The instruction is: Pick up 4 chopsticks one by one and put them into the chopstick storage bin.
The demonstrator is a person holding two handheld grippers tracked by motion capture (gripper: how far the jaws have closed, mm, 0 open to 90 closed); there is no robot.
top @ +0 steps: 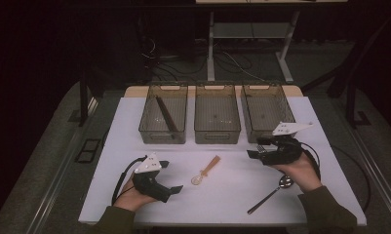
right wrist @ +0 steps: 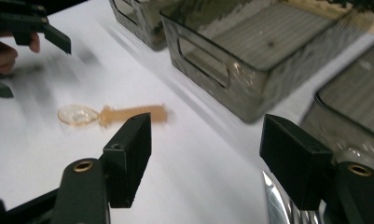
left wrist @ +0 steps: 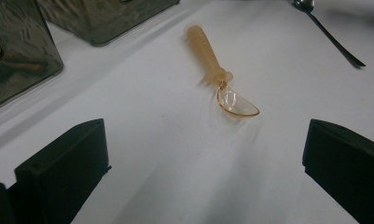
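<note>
Fingers, left: the left gripper [top: 169, 176] rests low on the white tabletop [top: 134, 146], its two black fingers [left wrist: 63, 163] spread wide with nothing between them, aimed at the translucent amber plastic spoon [top: 206, 170].
Fingers, right: the right gripper [top: 255, 147] hangs just in front of the right-hand bin, its fingers [right wrist: 128, 154] parted; whether the shiny metal edge beside the right finger is gripped I cannot tell.
Step in hand: judged as the approach to a pickup, with the amber spoon the likely target, since both sets of fingers point toward it and neither touches it.
Spoon, place: lying flat on the tabletop between the two grippers, in front of the middle smoky-grey clear plastic bin [top: 217, 119], apart from every bin.
Spoon, look: chunky rounded handle in cloudy orange, a thicker collar, then a thin clear bowl facing up; the handle points toward the bins, the bowl toward the person.
Next move calls for: lowering one pair of fingers astride the handle, which looks the firmest part to pinch, and closing across its width; the thin bowl seems likely to slip or flex.
Other things: a dark metal spoon [top: 270, 193] lies near the right hand, and the left bin [top: 163, 119] holds a long dark utensil [top: 166, 114].
</note>
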